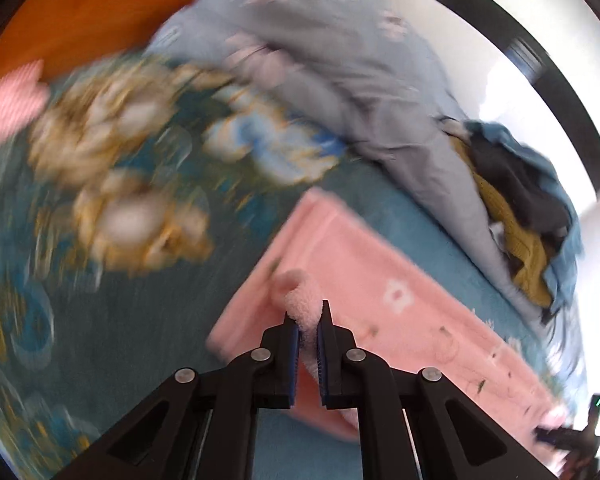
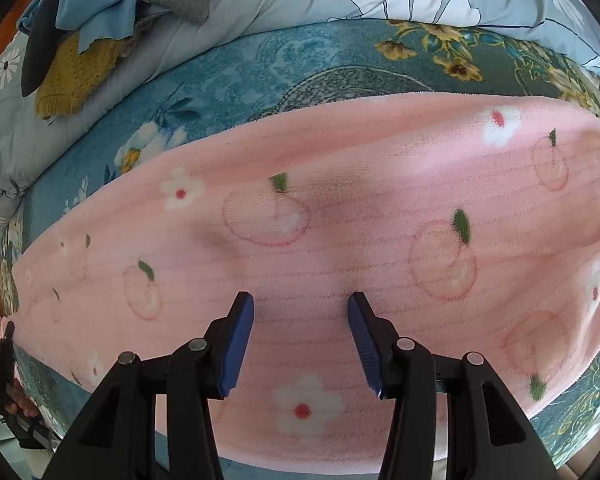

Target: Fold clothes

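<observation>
The left gripper [image 1: 309, 322] is clenched on a corner of the pink blanket [image 1: 380, 280], pinching a small fold between its blue pads [image 1: 296, 344]. The right gripper [image 2: 301, 308] stands half open, its tips on or just above the pink blanket [image 2: 340, 220], grasping nothing. The blanket lies flat on the teal bedspread [image 2: 240, 68], near a clothes pile [image 2: 80, 40].

Black tool [image 2: 301, 300], blue pads [image 2: 236, 350], silver screws.

Bright daylight throughout; the left wrist view is smeared by motion blur, the right sharp, both fisheye-bent at edges.
</observation>
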`<state>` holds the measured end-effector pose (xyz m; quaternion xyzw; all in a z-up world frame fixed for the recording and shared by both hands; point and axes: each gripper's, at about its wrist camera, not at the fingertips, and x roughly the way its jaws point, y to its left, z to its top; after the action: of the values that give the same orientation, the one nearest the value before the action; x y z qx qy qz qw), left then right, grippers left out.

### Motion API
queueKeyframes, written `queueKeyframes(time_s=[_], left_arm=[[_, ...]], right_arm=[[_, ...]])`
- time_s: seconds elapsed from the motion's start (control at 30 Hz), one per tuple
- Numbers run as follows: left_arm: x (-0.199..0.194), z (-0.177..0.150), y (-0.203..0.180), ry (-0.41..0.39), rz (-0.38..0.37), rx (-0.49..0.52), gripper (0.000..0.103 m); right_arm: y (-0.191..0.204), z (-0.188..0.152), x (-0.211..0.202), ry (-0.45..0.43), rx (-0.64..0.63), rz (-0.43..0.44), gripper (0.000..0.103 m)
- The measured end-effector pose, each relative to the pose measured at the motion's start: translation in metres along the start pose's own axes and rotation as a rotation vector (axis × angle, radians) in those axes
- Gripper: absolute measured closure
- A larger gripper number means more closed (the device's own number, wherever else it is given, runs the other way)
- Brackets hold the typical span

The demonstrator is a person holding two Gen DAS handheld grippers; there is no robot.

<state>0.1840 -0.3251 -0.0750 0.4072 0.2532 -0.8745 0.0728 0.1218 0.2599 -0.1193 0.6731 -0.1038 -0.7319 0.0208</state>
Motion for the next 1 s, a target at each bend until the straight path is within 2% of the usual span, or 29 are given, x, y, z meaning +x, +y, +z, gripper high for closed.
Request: queueKeyframes(time_s=[0.07,0.13,0.17,0.2,0.3,0.37,0.47,0.53,0.6,0.67,0.73,0.83,0.93,1.0], left_arm=[[-0.016,0.018,-0.010,-0.073,-0.045,0.028,0.095],[-0.027,0.023,-0.001,-0.117,-0.065,-0.022,0.095],[-0.025,0.018,0.008,-0.109,-0.054,-0.055,0.095],[-0.014,0.008,0.020,-0.068,-0.024,-0.083,0.095],[0.026,-0.028,0.056,0.086,0.052,-0.180,0.095],[0.031,-0.041,0.069,0.092,0.040,-0.229,0.095],[0.026,-0.038,0.073,0.072,0.035,-0.259,0.095],[0.028,-0.034,0.070,0.100,0.049,-0.248,0.092],[0.023,-0.028,0.066,0.114,0.025,-0.234,0.091],[0.014,-0.019,0.064,0.089,-0.006,-0.218,0.084],[0.011,-0.004,0.061,0.068,-0.025,-0.190,0.053],[0.025,0.029,0.051,0.063,-0.035,-0.127,0.050],[0.051,0.057,0.036,0.106,-0.042,-0.062,0.050],[0.067,0.064,0.024,0.148,-0.048,-0.014,0.050]], right_arm=[[0.001,0.002,-0.006,-0.013,0.004,0.009,0.052],[0.001,0.003,-0.014,-0.030,0.000,0.017,0.052],[0.001,0.006,-0.017,-0.037,-0.001,0.018,0.052],[-0.001,0.008,-0.019,-0.040,-0.001,0.021,0.052],[0.002,0.006,-0.019,-0.034,0.003,0.023,0.052],[0.000,-0.004,-0.015,-0.026,0.002,0.020,0.052],[-0.002,-0.009,-0.012,-0.021,0.001,0.014,0.052],[-0.005,-0.008,-0.013,-0.022,0.007,0.016,0.052],[-0.009,-0.008,-0.017,-0.034,0.018,0.021,0.052],[-0.013,-0.009,-0.020,-0.040,0.020,0.025,0.052],[-0.015,-0.009,-0.021,-0.043,0.016,0.024,0.052],[-0.019,-0.007,-0.023,-0.048,0.010,0.022,0.052],[-0.020,0.000,-0.019,-0.049,0.022,0.020,0.052],[-0.020,0.004,-0.016,-0.052,0.027,0.019,0.052]])
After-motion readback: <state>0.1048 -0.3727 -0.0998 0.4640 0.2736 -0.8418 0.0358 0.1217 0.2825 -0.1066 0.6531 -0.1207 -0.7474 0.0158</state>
